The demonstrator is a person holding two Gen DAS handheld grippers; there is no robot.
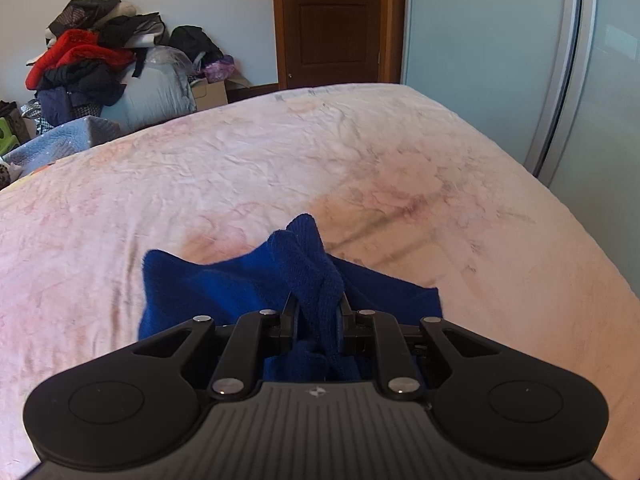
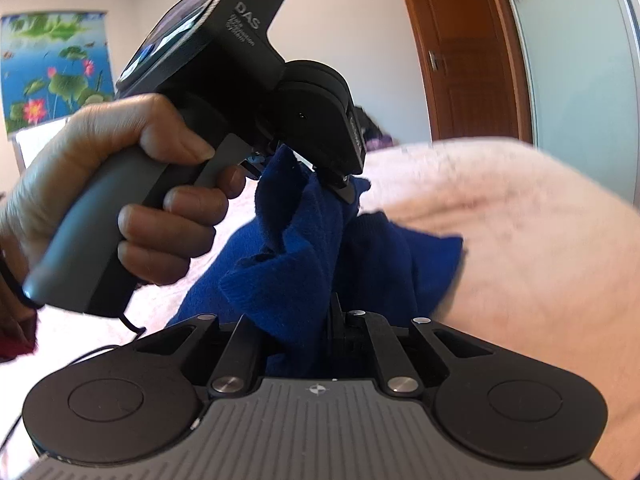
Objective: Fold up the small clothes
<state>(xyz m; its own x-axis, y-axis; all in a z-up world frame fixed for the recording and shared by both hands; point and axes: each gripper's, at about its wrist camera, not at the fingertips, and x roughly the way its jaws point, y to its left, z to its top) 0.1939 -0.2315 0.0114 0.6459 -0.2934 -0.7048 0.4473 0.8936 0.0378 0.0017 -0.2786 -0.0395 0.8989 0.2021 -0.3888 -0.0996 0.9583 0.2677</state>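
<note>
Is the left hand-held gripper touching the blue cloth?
Touching. In the left wrist view the left hand-held gripper has its jaws closed on a bunched fold of the blue cloth, with fabric pinched between the fingers.

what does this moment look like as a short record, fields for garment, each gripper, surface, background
garment: blue knit cloth, bunched, partly lifted
left gripper: shut on the blue knit cloth
right gripper: shut on the same cloth, close to the left gripper
left hand: wrapped around the left gripper's grey handle
surface: pink bedsheet, wrinkled
background: clothes pile, brown door
</note>
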